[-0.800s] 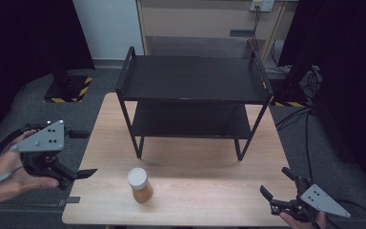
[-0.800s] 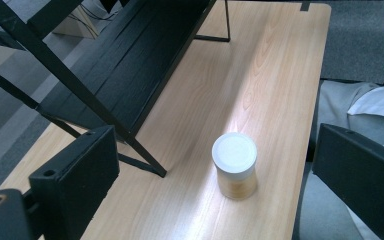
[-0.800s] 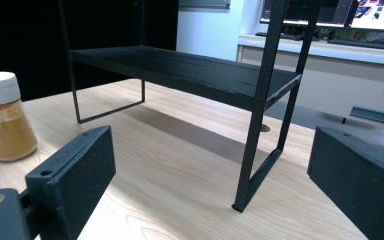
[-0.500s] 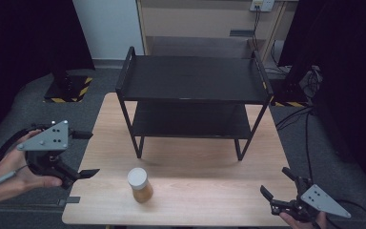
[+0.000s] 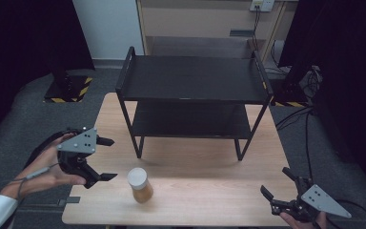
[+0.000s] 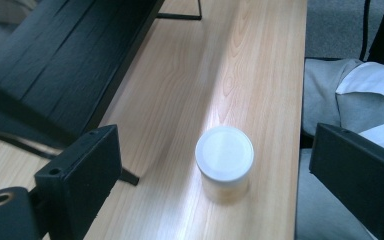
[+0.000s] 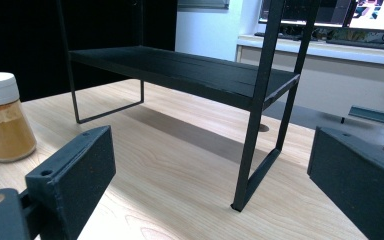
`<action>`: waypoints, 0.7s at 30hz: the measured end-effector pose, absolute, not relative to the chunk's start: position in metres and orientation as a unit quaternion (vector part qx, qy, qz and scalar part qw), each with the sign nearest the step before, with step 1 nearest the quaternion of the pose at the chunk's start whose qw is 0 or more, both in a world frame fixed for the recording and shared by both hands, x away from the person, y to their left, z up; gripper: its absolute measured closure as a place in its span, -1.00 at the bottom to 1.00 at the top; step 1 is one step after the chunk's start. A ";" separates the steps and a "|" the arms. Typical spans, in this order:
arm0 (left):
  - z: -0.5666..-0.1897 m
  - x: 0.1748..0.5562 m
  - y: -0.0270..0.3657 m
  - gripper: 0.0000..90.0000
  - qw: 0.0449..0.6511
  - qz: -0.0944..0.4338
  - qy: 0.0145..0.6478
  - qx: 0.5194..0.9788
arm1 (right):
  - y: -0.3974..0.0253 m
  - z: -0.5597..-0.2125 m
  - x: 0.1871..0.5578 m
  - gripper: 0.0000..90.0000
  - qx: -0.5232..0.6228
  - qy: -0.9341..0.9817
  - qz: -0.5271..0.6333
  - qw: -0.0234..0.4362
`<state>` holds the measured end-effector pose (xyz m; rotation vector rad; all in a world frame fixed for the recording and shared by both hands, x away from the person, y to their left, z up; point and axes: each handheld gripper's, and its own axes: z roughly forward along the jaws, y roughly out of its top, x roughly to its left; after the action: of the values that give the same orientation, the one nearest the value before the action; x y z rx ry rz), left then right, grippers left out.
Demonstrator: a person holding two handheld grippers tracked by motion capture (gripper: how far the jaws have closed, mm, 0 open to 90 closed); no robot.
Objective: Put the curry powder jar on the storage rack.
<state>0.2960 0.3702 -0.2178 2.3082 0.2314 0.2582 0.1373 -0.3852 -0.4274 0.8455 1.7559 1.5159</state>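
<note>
A black two-tier shelf [image 5: 193,95] stands on the wooden table [image 5: 209,191].

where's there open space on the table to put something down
Bare wood runs between the jar and the right gripper, in front of the black shelf rack. Both rack shelves are bare too. It is tighter at the left, where the open left gripper sits close beside the jar.

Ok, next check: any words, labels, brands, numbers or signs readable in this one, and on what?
None can be read.
Jar: plain white lid, no label visible in any view.
Left gripper and right gripper: grey plates with holes, no print.
Yellow-black hazard stripes on a stand base: a pattern, no words.
Monitor in the right gripper view: coloured blur, too small to read.
</note>
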 end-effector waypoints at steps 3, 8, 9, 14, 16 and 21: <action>-0.233 0.303 0.366 -0.87 0.395 0.091 0.091 0.909 | -0.385 -0.427 0.137 -0.89 0.323 0.671 0.580 0.330; -0.254 0.313 0.350 -0.87 0.374 0.079 0.089 0.920 | -0.385 -0.427 0.137 -0.89 0.323 0.672 0.580 0.330; -0.257 0.314 0.346 -0.87 0.365 0.081 0.088 0.923 | -0.385 -0.427 0.137 -0.89 0.323 0.671 0.580 0.330; -0.279 0.322 0.333 -0.86 0.355 0.070 0.085 0.928 | -0.385 -0.428 0.137 -0.89 0.323 0.672 0.580 0.329; -0.287 0.325 0.327 -0.85 0.346 0.069 0.084 0.932 | -0.385 -0.428 0.138 -0.89 0.322 0.672 0.580 0.329; -0.301 0.332 0.319 -0.81 0.342 0.058 0.076 0.935 | -0.386 -0.428 0.137 -0.89 0.323 0.672 0.580 0.329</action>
<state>0.3320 0.3191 -0.3013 2.4310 0.1975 0.1508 0.1374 -0.3856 -0.4276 0.8457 1.7573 1.5178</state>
